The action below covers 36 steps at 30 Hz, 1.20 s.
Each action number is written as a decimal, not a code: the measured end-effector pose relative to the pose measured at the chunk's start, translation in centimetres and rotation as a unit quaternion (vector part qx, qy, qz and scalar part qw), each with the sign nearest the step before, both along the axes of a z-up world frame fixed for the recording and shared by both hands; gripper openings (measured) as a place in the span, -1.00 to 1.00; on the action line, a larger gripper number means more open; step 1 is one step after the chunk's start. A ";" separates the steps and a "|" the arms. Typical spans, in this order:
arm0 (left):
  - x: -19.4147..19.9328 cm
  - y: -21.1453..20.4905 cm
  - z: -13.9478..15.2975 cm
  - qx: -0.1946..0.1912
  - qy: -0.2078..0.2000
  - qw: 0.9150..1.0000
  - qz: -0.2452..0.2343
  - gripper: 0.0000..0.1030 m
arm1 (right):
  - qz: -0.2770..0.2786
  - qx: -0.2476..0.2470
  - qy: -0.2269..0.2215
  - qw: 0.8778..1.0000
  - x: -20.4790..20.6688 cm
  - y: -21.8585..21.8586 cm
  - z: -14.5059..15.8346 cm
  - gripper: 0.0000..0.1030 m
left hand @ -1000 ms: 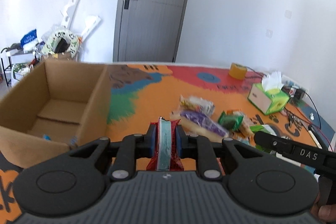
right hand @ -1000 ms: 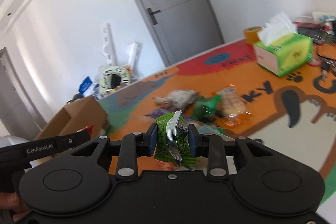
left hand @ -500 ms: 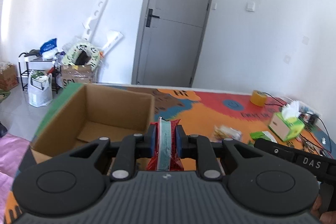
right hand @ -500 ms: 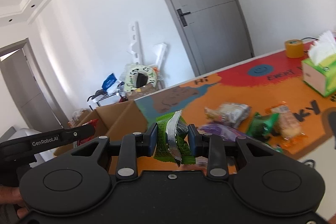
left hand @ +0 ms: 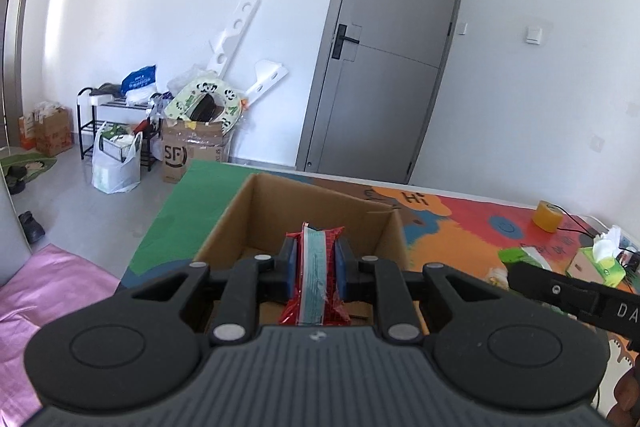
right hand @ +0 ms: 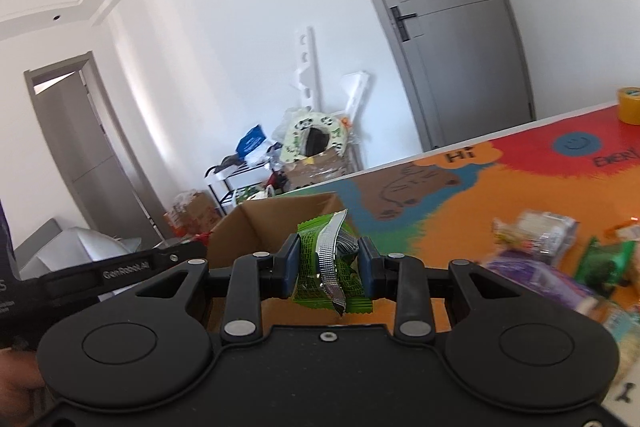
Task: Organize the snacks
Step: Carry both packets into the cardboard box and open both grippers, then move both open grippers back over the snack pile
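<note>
Above the open cardboard box, which we take as landmark, the left tongs are clenched on a red snack packet with a pale blue strip down its face; the packet stands upright between the blue pads, in front of the box's mouth as the left wrist view shows it. To the left of the box we see the grey floor with a white plastic bag and a taped carton marked SF. To the right of the box the colourful desk carries a roll of yellow tape and a green tissue box, both well apart from the box. In the right wrist view the right tongs are clenched on a crumpled green snack packet with a silver seam, held just right of the box, near its right wall. Further right of the box, loose snacks lie blurred on the desk; we cannot tell their kinds.
</note>
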<state>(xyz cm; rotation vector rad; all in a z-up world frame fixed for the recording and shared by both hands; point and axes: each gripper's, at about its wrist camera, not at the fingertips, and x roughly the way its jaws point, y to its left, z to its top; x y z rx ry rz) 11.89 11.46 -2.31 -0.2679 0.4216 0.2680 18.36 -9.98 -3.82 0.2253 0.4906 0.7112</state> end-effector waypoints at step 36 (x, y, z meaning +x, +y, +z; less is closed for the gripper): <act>-1.6 -1.2 -0.4 -0.040 0.009 0.998 0.038 0.63 | -0.046 -0.015 -0.015 0.999 -1.5 -1.6 -0.8 0.96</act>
